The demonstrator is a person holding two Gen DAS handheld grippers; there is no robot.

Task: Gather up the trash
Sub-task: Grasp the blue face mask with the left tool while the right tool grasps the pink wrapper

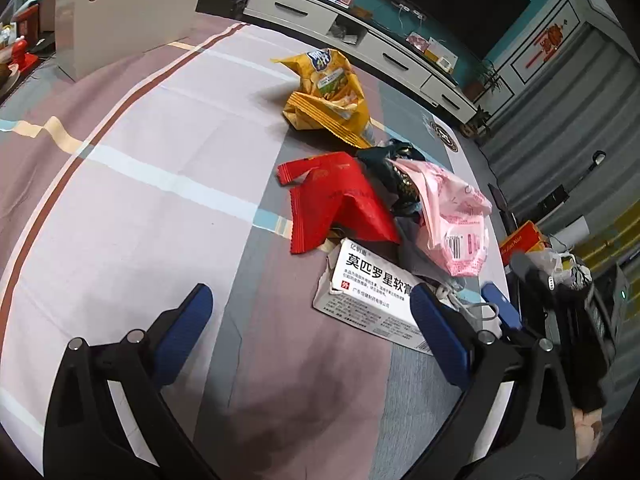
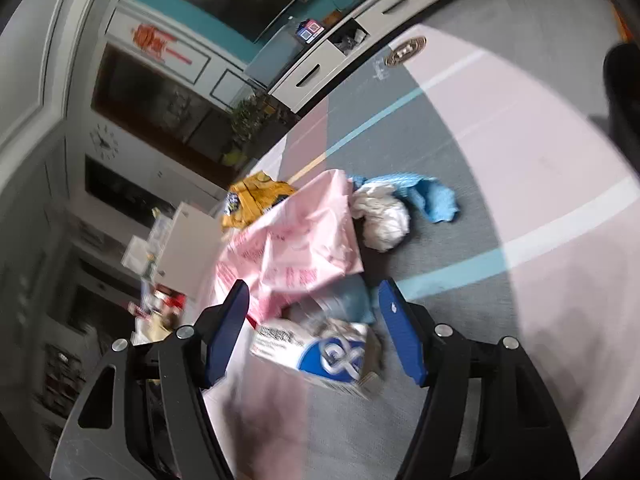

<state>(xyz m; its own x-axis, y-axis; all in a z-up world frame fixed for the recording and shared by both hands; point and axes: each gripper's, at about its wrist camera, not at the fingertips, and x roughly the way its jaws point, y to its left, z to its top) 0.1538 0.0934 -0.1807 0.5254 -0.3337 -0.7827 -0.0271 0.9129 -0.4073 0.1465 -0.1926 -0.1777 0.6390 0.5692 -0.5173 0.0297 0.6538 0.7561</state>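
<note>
Trash lies on the cloth-covered table [image 1: 120, 200]. In the left wrist view there is a yellow snack bag [image 1: 328, 96], a red wrapper [image 1: 336, 204], a dark wrapper [image 1: 396, 172], a pink plastic bag [image 1: 456, 216] and a white medicine box [image 1: 372, 296]. My left gripper [image 1: 312, 308] is open and empty, with the box just ahead of its right finger. My right gripper [image 2: 316, 316] is open, its jaws either side of the white and blue box [image 2: 320, 352], not touching it. The pink bag [image 2: 288, 248], a white paper wad [image 2: 384, 216], a blue wrapper [image 2: 432, 196] and the yellow bag [image 2: 256, 196] lie beyond.
A white board [image 1: 124, 12] stands at the table's far left. A white TV cabinet [image 1: 360, 44] runs behind the table. Clutter and a black bag [image 1: 568, 312] sit off the table's right edge.
</note>
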